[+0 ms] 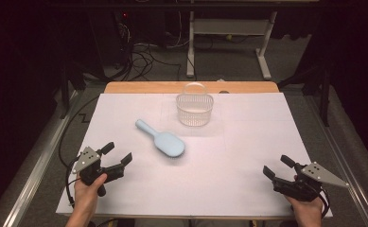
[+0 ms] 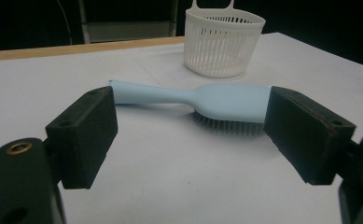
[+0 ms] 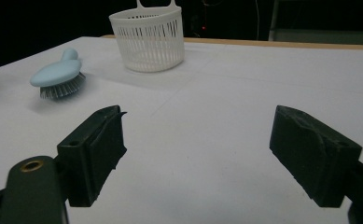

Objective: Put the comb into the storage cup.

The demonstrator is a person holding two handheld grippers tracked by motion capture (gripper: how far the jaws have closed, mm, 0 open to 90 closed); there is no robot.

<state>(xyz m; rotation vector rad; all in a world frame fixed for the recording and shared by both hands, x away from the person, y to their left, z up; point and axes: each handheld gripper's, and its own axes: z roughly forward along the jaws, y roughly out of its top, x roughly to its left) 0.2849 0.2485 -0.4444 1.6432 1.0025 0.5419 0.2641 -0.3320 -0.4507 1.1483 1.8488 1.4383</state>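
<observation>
1. From the high view I see a table point(image 1: 125, 189) covered in white, with a strip of bare wood along its far edge.
2. A light blue hairbrush point(image 1: 162, 138) lies near the middle of the white surface, a little left of centre. Its handle points toward the far left and its wider head toward the near right, bristles down on the table.
3. A white slatted basket point(image 1: 194, 109) stands upright beyond the brush, near the far edge. Its handle loop rises at the back. Brush and basket are near each other but not touching.
4. My left gripper point(image 1: 117, 154) sits at the near left of the table, held in a hand point(image 1: 86, 191) that comes in from the bottom edge. Its jaws are spread wide and hold nothing.
5. In the left gripper view the hairbrush point(image 2: 202, 99) lies crosswise beyond the two black jaws, in the gap between them but farther off, with the basket point(image 2: 223, 44) behind it.
6. My right gripper point(image 1: 277, 167) sits at the near right, well apart from the brush, held in the other hand point(image 1: 307, 208). Its jaws are also spread wide and empty.
7. In the right gripper view the hairbrush point(image 3: 58, 77) is far off to the left and the basket point(image 3: 148, 39) stands beyond it, over bare white table.
</observation>
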